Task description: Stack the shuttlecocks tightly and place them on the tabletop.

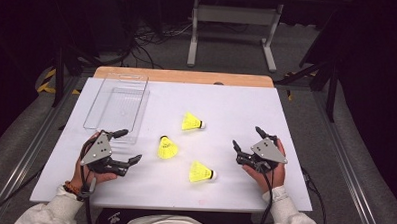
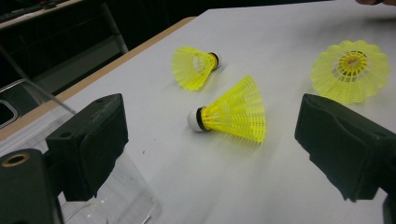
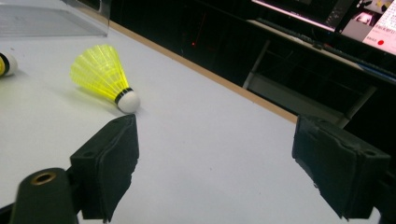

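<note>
Three yellow shuttlecocks with white corks lie on the white table (image 1: 237,103): a far one (image 1: 192,122), a middle one (image 1: 167,148) and a near one (image 1: 201,172). My left gripper (image 1: 130,145) rests at the left, open and empty, its jaws pointing toward the middle shuttlecock (image 2: 233,112). Beyond it lie the far shuttlecock (image 2: 194,65) and the near shuttlecock (image 2: 352,70), whose open skirt faces the camera. My right gripper (image 1: 246,136) rests at the right, open and empty, aimed up-left. Ahead of its jaws lies the far shuttlecock (image 3: 100,74).
A clear plastic tray (image 1: 117,105) stands at the back left of the table, just beyond the left gripper; its corner (image 2: 116,196) is beside that gripper's left jaw. A wooden strip (image 1: 182,76) edges the table's far side. Cables and a white frame (image 1: 234,23) lie behind it.
</note>
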A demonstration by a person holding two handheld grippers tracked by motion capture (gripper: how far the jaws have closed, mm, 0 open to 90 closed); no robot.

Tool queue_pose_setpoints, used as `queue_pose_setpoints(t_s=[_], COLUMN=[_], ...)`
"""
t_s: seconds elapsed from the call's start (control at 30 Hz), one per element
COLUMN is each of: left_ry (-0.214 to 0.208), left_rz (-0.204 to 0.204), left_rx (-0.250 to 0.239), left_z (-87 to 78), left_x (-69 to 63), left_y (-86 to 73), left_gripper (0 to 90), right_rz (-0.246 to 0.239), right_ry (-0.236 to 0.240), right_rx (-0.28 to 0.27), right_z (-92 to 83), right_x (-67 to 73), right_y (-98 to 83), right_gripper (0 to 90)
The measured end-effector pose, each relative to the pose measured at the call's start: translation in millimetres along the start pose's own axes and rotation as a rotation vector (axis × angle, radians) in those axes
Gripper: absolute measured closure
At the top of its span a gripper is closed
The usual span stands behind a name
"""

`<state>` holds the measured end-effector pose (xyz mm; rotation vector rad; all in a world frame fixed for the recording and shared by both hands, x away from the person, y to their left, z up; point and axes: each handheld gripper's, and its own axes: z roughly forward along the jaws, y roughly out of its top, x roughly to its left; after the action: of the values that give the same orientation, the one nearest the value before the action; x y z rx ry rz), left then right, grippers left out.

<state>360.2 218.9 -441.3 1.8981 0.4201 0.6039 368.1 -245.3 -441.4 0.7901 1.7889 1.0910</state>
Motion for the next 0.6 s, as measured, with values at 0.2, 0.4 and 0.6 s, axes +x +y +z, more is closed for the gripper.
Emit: queue_pose_setpoints(t_s=[0.2,0.4,0.6], left_ry=[-0.036,-0.066,-0.078], left_rz=[0.007,0.05,0.122], left_rx=[0.031,0.055,0.099], left_z=[6.5,9.6,27.3], left_x=[-7.0,-15.0,-20.2], left_y=[-2.0,-0.7,9.3], left_gripper=[12.0,14.5,16.6], right_rz=[-0.001,0.002,0.009], right_ry=[-0.015,-0.011,0.0], right_rx=[-0.002,0.009,0.018], right_z=[-2.0,6.8,13.8], right_x=[-2.2,-2.0,-0.6], right_y=[-0.8,-2.5,-5.7], right_gripper=[16.6,17.4,18.1])
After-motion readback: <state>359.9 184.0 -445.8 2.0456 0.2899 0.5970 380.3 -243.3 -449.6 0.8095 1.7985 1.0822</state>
